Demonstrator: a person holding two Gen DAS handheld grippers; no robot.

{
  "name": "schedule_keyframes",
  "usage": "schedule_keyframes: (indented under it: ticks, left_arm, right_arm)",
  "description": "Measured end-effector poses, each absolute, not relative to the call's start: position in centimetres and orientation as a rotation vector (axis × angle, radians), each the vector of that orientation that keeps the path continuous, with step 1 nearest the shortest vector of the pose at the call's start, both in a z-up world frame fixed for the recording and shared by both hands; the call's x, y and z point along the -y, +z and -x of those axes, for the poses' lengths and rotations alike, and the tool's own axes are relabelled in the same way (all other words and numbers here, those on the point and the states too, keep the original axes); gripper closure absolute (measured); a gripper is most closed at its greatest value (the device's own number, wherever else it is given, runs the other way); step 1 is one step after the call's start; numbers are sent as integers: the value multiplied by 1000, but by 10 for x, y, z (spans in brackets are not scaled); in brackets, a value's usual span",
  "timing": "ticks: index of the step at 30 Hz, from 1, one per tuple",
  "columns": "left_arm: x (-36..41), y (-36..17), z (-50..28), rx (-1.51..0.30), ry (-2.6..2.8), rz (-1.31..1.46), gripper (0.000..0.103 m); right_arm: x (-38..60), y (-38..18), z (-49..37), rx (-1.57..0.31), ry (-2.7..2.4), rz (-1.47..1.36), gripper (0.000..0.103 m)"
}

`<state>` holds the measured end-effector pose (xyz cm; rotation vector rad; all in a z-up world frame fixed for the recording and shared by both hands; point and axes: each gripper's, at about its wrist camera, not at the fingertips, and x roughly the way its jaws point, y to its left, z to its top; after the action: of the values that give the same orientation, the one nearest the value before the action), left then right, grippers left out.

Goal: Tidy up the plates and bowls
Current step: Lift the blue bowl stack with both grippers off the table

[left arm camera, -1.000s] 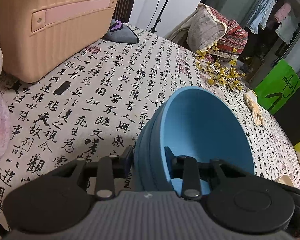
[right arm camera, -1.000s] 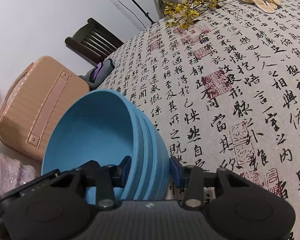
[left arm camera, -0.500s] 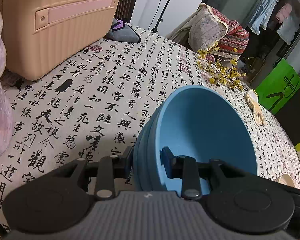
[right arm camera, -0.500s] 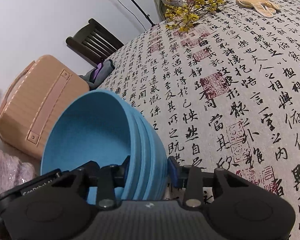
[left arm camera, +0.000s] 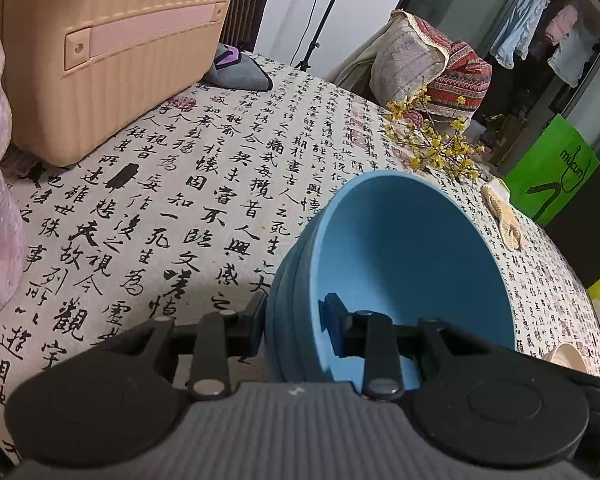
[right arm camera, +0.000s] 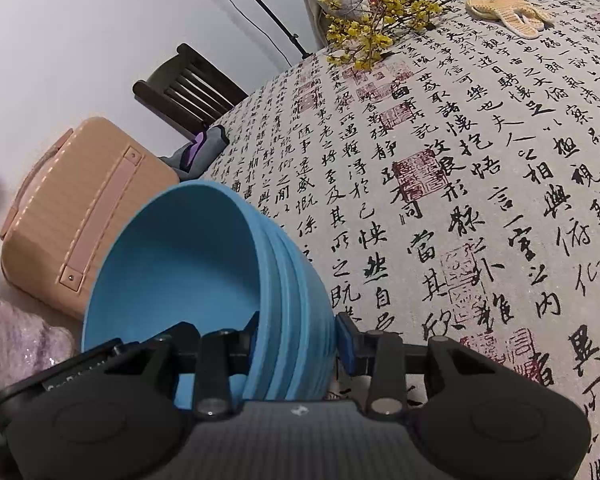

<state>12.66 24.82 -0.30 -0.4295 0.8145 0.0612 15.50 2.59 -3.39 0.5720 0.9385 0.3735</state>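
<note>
Stack of sky-blue bowls (left arm camera: 412, 248), plain inside and out. Cream tablecloth (left arm camera: 204, 200) printed with black calligraphy and red seal stamps. Peach ribbed case (left arm camera: 112, 52) with pink strap, far left. Yellow blossoms (left arm camera: 432, 140), bright green bag (left arm camera: 556, 176), pale yellow glove (right arm camera: 508, 16), far right.

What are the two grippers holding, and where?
Both grip the stack of blue bowls by its rim wall, on opposite sides: left gripper, right gripper, one finger inside, one outside.
</note>
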Motion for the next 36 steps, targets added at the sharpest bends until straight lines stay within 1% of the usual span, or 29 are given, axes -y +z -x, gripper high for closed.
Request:
schedule_keyframes:
  ticks: [36]
  left_arm:
    - [-218, 12, -111, -779, 26, 405, 71]
  right_arm:
    - [6, -20, -132, -888, 368, -587, 67]
